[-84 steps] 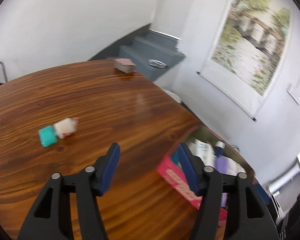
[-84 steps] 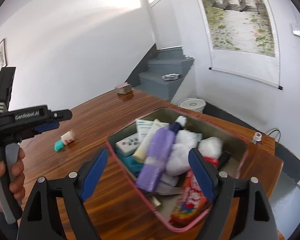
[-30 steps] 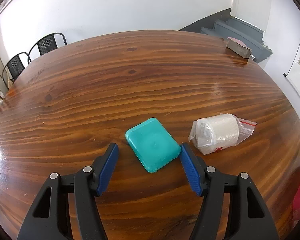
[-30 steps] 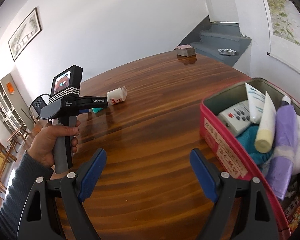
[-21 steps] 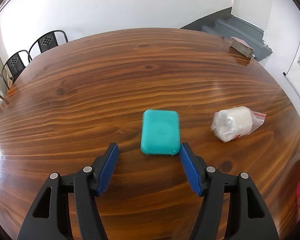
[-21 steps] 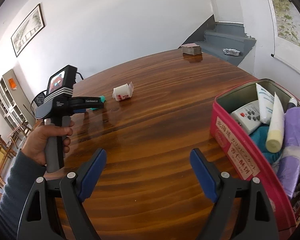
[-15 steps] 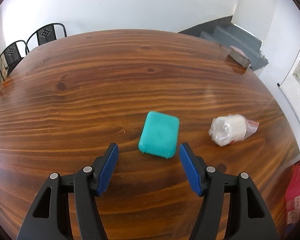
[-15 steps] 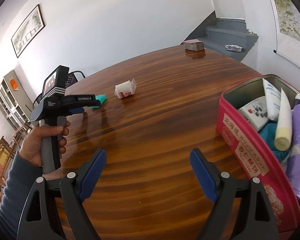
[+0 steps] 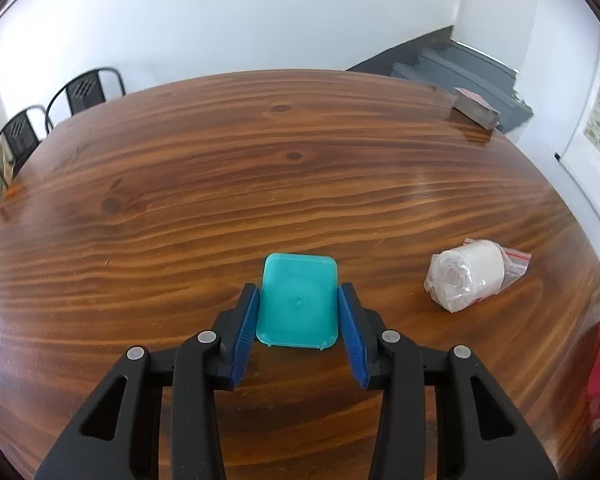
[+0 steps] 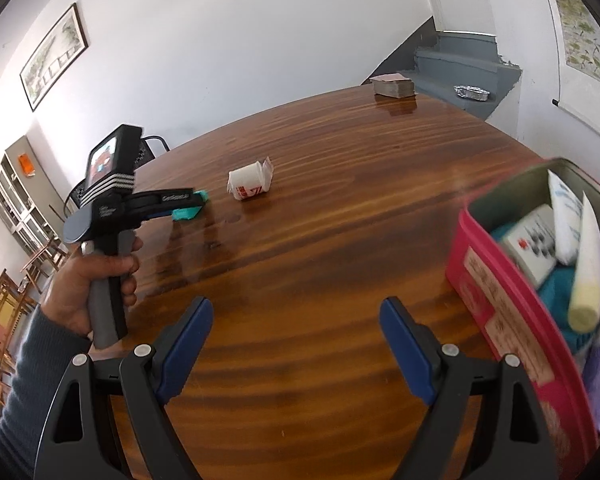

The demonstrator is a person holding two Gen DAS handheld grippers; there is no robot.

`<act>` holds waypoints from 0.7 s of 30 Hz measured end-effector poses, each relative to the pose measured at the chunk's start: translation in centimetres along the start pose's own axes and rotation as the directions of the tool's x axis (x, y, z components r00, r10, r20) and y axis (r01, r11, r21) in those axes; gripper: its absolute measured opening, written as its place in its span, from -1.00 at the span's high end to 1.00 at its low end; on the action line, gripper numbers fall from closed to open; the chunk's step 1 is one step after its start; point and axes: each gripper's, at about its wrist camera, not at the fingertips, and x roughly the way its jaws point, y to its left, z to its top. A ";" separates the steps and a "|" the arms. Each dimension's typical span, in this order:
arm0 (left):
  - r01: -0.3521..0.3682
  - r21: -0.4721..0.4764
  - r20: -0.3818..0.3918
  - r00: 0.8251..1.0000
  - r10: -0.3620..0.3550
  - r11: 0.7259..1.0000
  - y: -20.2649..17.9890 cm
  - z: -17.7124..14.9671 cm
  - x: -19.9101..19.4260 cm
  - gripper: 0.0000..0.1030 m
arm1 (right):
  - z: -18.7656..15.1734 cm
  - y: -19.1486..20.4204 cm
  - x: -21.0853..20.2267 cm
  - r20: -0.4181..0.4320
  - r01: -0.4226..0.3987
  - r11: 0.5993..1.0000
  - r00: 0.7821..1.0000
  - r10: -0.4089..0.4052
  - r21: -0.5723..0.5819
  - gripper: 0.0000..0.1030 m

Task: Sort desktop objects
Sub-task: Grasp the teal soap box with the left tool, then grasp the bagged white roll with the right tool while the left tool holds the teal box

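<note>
A flat teal box lies on the wooden table, between the blue pads of my left gripper. Its jaws are closing, and both pads sit against the box's long sides. In the right wrist view the same teal box shows under the left gripper, held by a person's hand. A white roll in a clear zip bag lies to the right of the box. My right gripper hovers open over bare wood, with nothing between its fingers.
A red tin holding tubes, a remote and a purple bottle stands at the right table edge. A stack of cards sits at the far edge. Black chairs stand behind the table, and grey stairs at the back right.
The left gripper's jaws have narrowed from wide apart to flanking the teal box, which now lies square between the pads. The right gripper drifted left, so the red tin sits further right in its view.
</note>
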 end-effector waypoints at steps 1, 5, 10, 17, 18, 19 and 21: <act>0.002 -0.016 0.000 1.000 -0.002 1.000 0.2 0.0 -0.2 0.16 | 0.6 0.3 0.5 -0.009 -0.005 1.000 1.000 0.005 -0.002 -0.71; -0.002 -0.058 0.016 1.000 0.003 0.998 1.1 0.1 -0.9 0.17 | 2.5 1.8 2.3 -0.015 -0.010 0.999 1.000 0.009 -0.033 -0.71; -0.030 -0.061 0.044 0.998 0.032 0.998 1.4 0.5 -2.2 0.16 | 4.8 3.5 6.6 -0.029 0.040 0.996 0.999 -0.042 -0.080 -0.71; -0.056 -0.086 0.073 0.995 0.063 0.995 2.5 1.0 -3.4 0.16 | 8.4 4.3 12.3 -0.087 0.021 0.999 0.996 -0.025 -0.050 -0.72; -0.051 -0.092 0.075 0.995 0.058 0.994 2.7 1.1 -3.6 0.16 | 9.0 4.5 12.9 -0.090 0.027 0.998 0.995 -0.032 -0.056 -0.72; -0.052 -0.096 0.077 0.995 0.060 0.994 2.8 1.2 -3.7 0.16 | 9.6 4.8 13.6 -0.088 0.037 0.997 0.995 -0.043 -0.067 -0.72; -0.052 -0.099 0.081 0.995 0.060 0.994 2.9 1.2 -3.8 0.16 | 10.6 5.1 15.0 -0.097 0.040 0.996 0.994 -0.047 -0.076 -0.72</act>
